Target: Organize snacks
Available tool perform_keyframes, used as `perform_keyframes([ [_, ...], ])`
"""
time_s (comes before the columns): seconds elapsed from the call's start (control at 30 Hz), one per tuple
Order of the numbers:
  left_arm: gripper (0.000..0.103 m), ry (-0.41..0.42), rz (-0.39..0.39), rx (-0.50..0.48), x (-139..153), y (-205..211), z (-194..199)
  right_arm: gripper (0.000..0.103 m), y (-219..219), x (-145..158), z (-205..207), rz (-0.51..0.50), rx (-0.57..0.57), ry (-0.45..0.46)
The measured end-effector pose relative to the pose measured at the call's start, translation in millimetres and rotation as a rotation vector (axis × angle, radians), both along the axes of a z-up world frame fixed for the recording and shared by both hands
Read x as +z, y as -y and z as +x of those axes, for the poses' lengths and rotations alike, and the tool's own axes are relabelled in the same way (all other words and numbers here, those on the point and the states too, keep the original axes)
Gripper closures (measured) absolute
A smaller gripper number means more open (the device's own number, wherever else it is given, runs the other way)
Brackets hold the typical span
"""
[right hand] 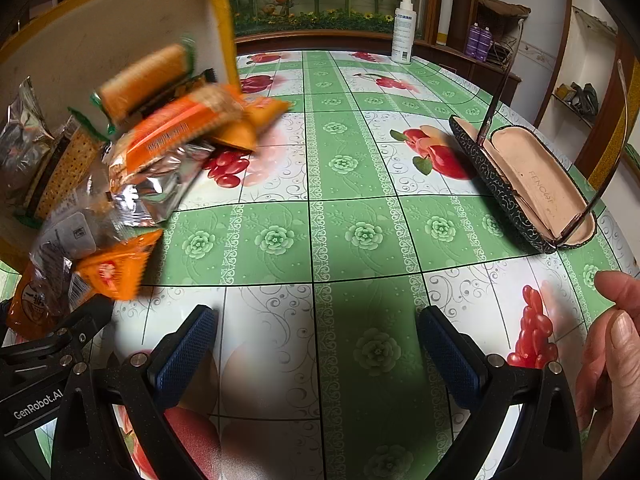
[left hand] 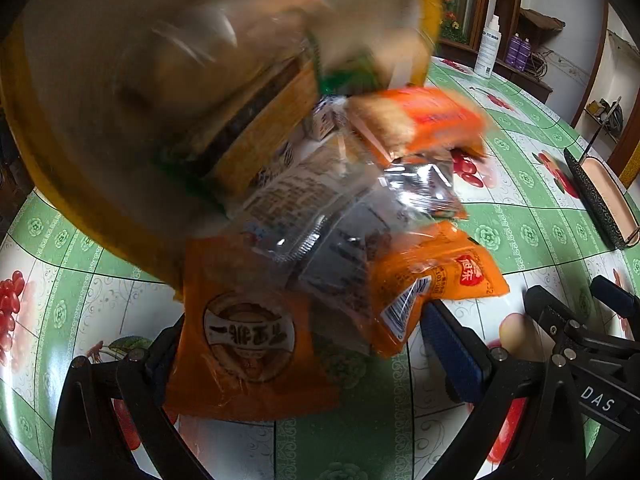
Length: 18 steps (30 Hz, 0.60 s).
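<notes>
- Spilling from a tilted yellow-rimmed tray, the snack packets tumble toward the table at 9 o'clock in the right wrist view; most are blurred.
- In the left wrist view the tray fills 10 o'clock, with the packets heaped just below its rim.
- An orange packet with a round brown emblem lies at 7 o'clock, covering the left gripper's left finger; whether its jaws pinch anything cannot be told.
- A second orange packet with a barcode sits just beside the blue pad.
- The right gripper hangs over the table, jaws spread wide with nothing between them.
- An open glasses case lies at 2 o'clock, a white spray bottle at 12 o'clock.
- A hand shows at 4 o'clock.
</notes>
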<state>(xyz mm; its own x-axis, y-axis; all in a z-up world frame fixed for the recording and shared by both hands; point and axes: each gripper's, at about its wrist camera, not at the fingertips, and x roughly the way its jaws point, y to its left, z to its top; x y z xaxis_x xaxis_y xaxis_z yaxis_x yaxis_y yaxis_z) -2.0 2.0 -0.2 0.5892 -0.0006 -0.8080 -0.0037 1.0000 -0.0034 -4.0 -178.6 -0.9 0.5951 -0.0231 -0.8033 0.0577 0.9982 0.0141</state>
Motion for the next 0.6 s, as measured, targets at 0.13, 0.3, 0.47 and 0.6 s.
perform_keyframes([
  [0.13,0.0,0.001,-0.001,0.0,0.7,0.3,-0.2,0.001,0.1,-0.1,-1.4,0.0,0.0,0.0],
  [0.3,0.0,0.002,0.0,0.001,1.2,-1.3,-2.8,0.001,-0.8,0.1,-0.3,-0.001,0.0,0.0],
  [0.47,0.0,-0.001,0.0,0.003,0.9,-1.9,-3.5,0.001,-0.1,0.1,0.0,-0.001,0.0,0.0],
  [0.6,0.0,-0.001,0.001,0.003,0.9,-1.1,-3.8,0.001,-0.3,0.2,0.3,-0.001,0.0,0.0],
])
